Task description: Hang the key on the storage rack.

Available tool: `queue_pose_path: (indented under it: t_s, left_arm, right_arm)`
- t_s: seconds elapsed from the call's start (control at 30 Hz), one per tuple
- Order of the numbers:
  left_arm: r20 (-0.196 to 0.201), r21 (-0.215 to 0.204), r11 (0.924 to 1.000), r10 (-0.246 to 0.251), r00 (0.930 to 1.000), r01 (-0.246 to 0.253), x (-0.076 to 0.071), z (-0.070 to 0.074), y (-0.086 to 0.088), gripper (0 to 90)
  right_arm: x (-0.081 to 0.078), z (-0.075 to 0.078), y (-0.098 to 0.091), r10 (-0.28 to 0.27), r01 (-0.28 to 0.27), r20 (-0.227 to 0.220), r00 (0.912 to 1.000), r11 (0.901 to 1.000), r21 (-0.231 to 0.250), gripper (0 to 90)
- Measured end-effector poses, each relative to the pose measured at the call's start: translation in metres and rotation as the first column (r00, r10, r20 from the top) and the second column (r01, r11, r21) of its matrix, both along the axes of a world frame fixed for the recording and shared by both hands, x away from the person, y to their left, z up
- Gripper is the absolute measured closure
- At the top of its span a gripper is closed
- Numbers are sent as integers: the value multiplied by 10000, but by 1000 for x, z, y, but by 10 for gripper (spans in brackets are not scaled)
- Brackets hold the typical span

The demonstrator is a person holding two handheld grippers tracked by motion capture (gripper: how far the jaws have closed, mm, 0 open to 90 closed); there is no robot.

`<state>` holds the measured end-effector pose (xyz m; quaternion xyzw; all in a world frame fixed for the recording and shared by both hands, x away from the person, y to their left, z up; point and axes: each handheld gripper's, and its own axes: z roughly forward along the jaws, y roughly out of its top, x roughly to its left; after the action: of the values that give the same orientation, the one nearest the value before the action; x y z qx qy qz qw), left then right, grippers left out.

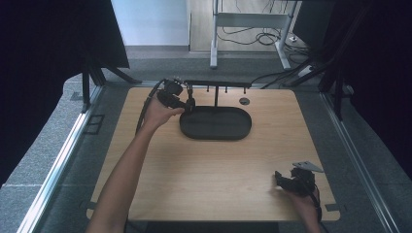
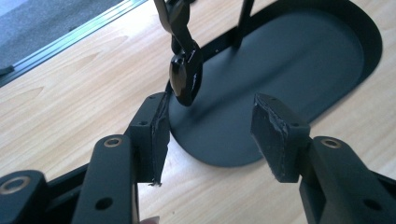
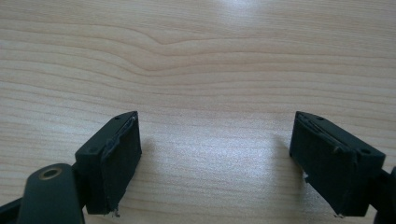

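A black stand rises from an oval black base (image 1: 221,128) at the back middle of the wooden table. Its thin post (image 1: 216,97) carries a horizontal bar (image 1: 218,84) with small hooks. From the bar's left end hangs a glossy black linked piece (image 2: 186,77), over the base's (image 2: 289,60) left rim. My left gripper (image 1: 187,104) is at that end, open. In the left gripper view the hanging piece is just beyond the left gripper's (image 2: 210,112) fingertips, nearer the left pad, untouched. My right gripper (image 1: 281,178) rests near the front right corner, open over bare wood (image 3: 215,135).
A small round grommet (image 1: 244,101) is set into the table behind the base. Metal rails (image 1: 58,165) run along the table's left and right sides. Desk legs and cables (image 1: 252,34) are on the floor beyond the far edge.
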<state>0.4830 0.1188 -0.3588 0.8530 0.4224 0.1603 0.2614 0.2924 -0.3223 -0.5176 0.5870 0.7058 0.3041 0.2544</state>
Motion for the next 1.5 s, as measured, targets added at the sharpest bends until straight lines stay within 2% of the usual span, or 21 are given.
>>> queue_pose_path:
  t_s: [0.23,0.5,0.53,0.7,0.9,1.07,1.23,1.4,1.5]
  left_arm:
    - [-8,-234,9984,-523,9986,523,-17,0,11,477]
    - [15,-515,9929,-1073,9942,1072,-35,1,15,476]
    - [-73,-615,9911,-1185,9929,1178,-37,0,15,474]
    - [-92,-656,9882,-1392,9902,1383,-47,0,17,454]
    - [-81,-660,9830,-1721,9850,1712,-66,0,20,432]
    - [40,-1037,9787,-1776,9841,1771,-86,-4,30,431]
    - [113,-1551,9704,-1856,9826,1851,-109,-10,43,428]
    - [135,-1765,9674,-1820,9832,1815,-126,-19,53,428]
    - [114,-1659,9681,-1888,9819,1880,-136,-25,58,428]
  right_arm:
    - [0,0,0,-7,7,-5,10000,10000,2,162]
    - [1,0,0,-4,4,-17,10000,10000,-15,160]
    - [1,0,0,-10,10,-23,10000,10000,-4,160]
    - [1,0,0,-12,12,-24,10000,10000,-5,160]
    - [1,0,0,-14,14,-19,10000,10000,-6,160]
    - [1,0,0,-9,9,-14,10000,10000,-10,160]
    - [1,0,0,-9,9,-26,10000,10000,-5,160]
    - [1,0,0,-34,34,-14,10000,10000,-3,159]
    - [1,0,0,-28,28,-15,10000,10000,-25,158]
